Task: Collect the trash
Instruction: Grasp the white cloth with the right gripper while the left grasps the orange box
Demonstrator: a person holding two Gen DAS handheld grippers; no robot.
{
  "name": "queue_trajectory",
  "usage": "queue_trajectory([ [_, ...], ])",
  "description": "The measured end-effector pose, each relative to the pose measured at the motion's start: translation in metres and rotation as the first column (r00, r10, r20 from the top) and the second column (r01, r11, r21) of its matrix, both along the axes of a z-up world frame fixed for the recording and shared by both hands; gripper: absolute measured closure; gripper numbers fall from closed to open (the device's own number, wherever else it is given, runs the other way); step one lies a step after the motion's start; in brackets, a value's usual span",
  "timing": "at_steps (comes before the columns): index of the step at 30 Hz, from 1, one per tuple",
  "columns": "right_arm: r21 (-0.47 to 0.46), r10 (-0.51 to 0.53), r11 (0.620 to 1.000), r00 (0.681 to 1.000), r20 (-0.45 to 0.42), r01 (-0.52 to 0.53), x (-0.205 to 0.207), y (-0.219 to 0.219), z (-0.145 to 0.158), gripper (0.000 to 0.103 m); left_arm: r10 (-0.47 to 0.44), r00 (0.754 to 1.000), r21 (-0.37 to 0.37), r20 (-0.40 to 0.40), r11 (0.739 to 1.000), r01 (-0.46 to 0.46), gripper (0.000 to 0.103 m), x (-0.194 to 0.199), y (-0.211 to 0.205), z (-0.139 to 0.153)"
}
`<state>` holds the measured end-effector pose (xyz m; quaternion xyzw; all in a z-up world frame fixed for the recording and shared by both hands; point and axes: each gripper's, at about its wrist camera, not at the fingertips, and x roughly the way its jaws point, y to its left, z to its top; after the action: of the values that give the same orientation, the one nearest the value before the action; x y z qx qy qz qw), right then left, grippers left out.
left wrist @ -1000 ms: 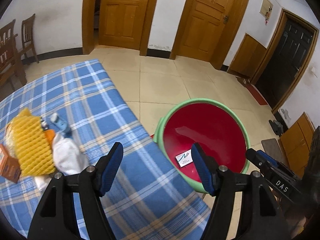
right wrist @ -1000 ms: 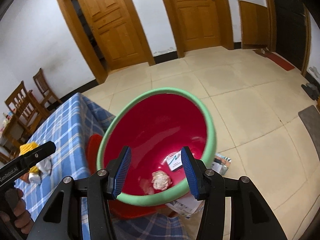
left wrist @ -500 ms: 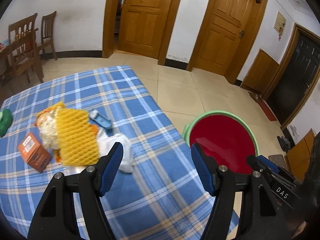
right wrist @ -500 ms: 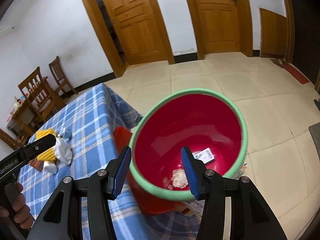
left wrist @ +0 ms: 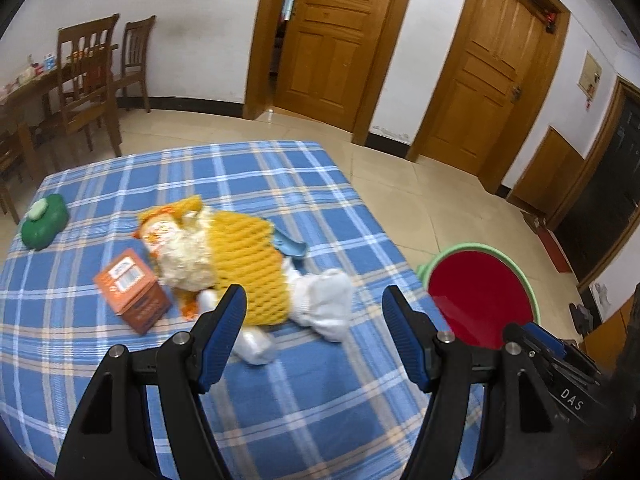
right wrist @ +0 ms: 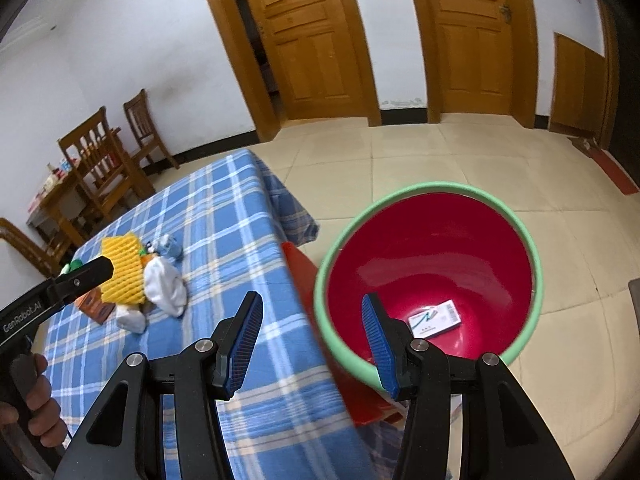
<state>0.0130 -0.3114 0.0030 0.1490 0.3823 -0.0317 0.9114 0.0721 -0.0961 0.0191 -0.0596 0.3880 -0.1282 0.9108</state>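
- Two hand-held grippers in my feeds: the left hand-held gripper (left wrist: 312, 330) hangs over the blue plaid bench (left wrist: 280, 408), fingers spread wide with nothing between them.
- The right hand-held gripper (right wrist: 312, 344) is likewise spread and holds nothing, poised above the bench edge beside the basin.
- One heap of trash lies mid-bench: a yellow foam net (left wrist: 252, 272), a white crumpled tissue (left wrist: 324, 304), an orange wrapper (left wrist: 160, 232) and a small blue item (left wrist: 292, 248), all touching or overlapping.
- One orange box (left wrist: 134, 290) sits just beside the heap; one green lidded container (left wrist: 42, 226) stands well apart near the far corner.
- One red basin with a green rim (right wrist: 432, 280) sits off the bench edge, holding a single white card (right wrist: 434, 318).
- My left hand (right wrist: 36, 408) grips its handle, low in the right wrist view.
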Motion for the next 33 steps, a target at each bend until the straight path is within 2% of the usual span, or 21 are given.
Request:
queue_trajectory([
  [14,-0.019,0.111,0.994,0.994,-0.008,-0.111,0.023,0.047,0.002,0.050,0.135,0.991,0.007,0.011,0.991,-0.135,0.033,0.008,0.056,-0.004],
  [18,-0.023,0.142,0.990,0.990,-0.009,-0.142,0.029,0.059,0.002,0.050,0.167,0.986,0.007,0.003,0.986,-0.167,0.029,0.012,0.070,-0.008],
  [33,-0.013,0.252,0.968,0.967,-0.039,-0.252,0.059,0.100,-0.010,0.050,0.225,0.973,0.021,-0.054,0.974,-0.225,0.028,0.034,0.095,-0.030],
])
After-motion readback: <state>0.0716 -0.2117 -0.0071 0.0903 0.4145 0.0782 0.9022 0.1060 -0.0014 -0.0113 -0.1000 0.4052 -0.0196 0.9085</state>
